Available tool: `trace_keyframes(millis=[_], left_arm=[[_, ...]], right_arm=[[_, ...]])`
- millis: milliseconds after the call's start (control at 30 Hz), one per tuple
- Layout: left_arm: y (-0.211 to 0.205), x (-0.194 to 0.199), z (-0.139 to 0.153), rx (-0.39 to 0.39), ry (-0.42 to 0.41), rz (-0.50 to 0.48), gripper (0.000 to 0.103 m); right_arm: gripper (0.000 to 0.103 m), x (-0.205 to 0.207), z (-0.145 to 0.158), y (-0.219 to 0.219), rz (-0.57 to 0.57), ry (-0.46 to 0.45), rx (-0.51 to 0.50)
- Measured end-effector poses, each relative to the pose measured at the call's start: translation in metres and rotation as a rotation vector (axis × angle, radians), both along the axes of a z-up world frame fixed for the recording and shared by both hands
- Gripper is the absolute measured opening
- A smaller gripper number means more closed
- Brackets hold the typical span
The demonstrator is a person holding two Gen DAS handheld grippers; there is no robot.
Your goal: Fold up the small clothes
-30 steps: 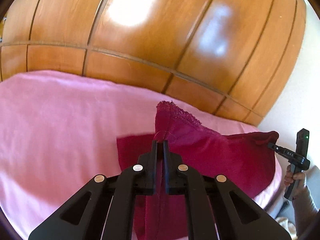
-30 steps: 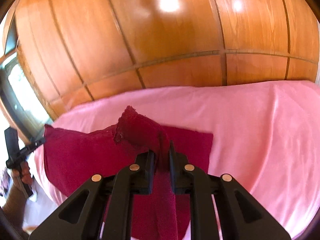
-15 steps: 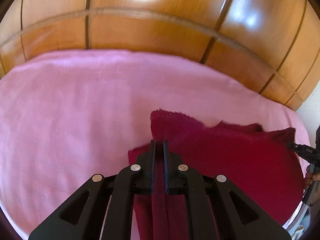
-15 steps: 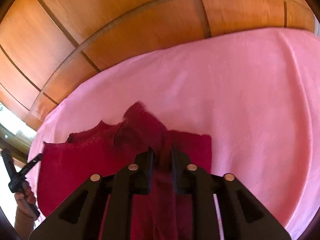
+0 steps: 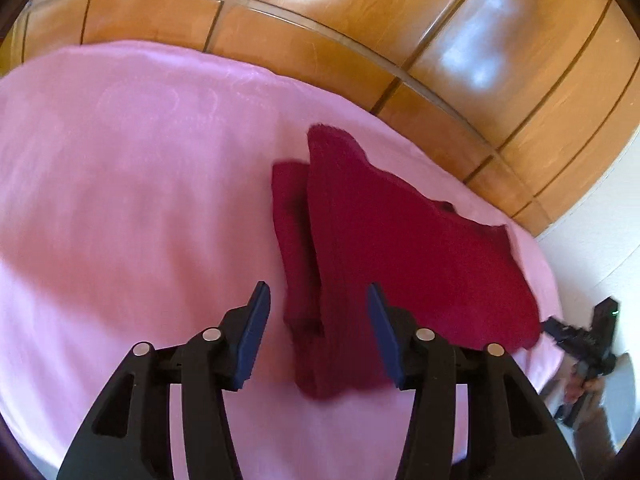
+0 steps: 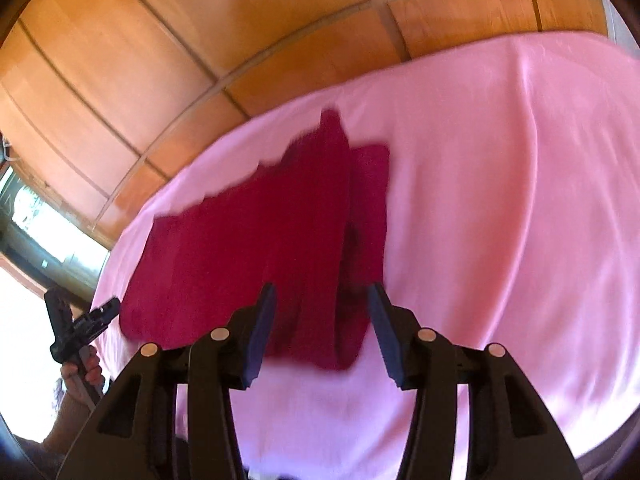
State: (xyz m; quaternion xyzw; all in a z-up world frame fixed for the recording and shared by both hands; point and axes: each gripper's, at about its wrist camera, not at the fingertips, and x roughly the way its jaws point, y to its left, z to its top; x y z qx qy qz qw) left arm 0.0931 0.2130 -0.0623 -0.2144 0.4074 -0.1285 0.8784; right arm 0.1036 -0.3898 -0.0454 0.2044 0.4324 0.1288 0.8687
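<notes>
A: What changed here?

B: Both grippers let go. A second back each was clamped on a corner of the dark red cloth [image 5: 400, 248], holding it up off the pink bed cover [image 5: 120, 200]. At this frame the left gripper [image 5: 318, 296] had its jaws about half apart and opening, with nothing pinched.

A: Cloth between the jaws though?

B: It showed in the gap in the left wrist view, but the pads weren't pressing on it. Same for the right gripper [image 6: 322, 296]: jaws opening, roughly half apart, cloth [image 6: 248, 248] seen through the gap but not gripped.

A: Where was the cloth?

B: On the bed cover [image 6: 500, 200], near the edge closest to the person, in front of the wood panelling [image 5: 400, 20]. The upper layer lay over a lower one, and a narrow strip of the lower layer stuck out on one side. The far edge looked uneven, one corner poking up towards the panelling. Frames were motion-blurred, so I couldn't tell whether it had fully settled.

A: What does that mean for the task?

B: I'd read it as one fold just laid down and released. The layers weren't lined up neatly, so it probably needed a tidy or another fold.

A: Anything else?

B: Each wrist view caught the other gripper at the frame edge, held in a hand [image 6: 86, 368].
</notes>
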Motion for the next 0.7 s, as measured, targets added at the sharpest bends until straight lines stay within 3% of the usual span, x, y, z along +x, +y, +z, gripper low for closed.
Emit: trace_keyframes(millis=[133, 167, 200, 233, 267, 300, 433, 567, 667, 700], left_arm=[[-0.007, -0.017, -0.013, -0.043, 0.028, -0.033, 0.049], [-0.009, -0.017, -0.016, -0.046, 0.036, -0.039, 0.049], [-0.012, -0.017, -0.020, -0.032, 0.045, -0.041, 0.043], [-0.013, -0.014, -0.020, -0.029, 0.050, -0.053, 0.030], [-0.016, -0.011, -0.022, -0.005, 0.064, -0.075, 0.009], [-0.017, -0.010, -0.021, 0.038, 0.066, -0.073, 0.007], [-0.016, -0.005, -0.017, 0.138, 0.063, -0.104, 0.006], [-0.017, -0.006, -0.027, 0.170, 0.083, -0.134, 0.006], [-0.013, -0.014, -0.024, 0.158, 0.081, -0.112, 0.007], [-0.011, -0.016, -0.021, 0.162, 0.074, -0.093, 0.009]], right_arm=[[0.042, 0.004, -0.016, 0.016, 0.020, 0.014, -0.042], [0.032, 0.007, -0.018, 0.020, 0.024, 0.020, -0.076], [0.011, 0.008, -0.019, 0.023, 0.025, 0.027, -0.096], [0.009, 0.009, -0.019, 0.023, 0.023, 0.030, -0.109], [0.009, 0.007, -0.016, 0.021, 0.023, 0.025, -0.113], [0.008, 0.002, -0.006, 0.020, 0.025, 0.003, -0.126], [0.007, -0.018, 0.016, 0.009, 0.026, -0.050, -0.190], [0.007, -0.011, -0.031, 0.006, 0.004, 0.095, -0.217], [0.008, -0.015, -0.033, 0.006, -0.028, 0.074, -0.172], [0.015, -0.015, -0.028, 0.004, -0.034, 0.066, -0.173]])
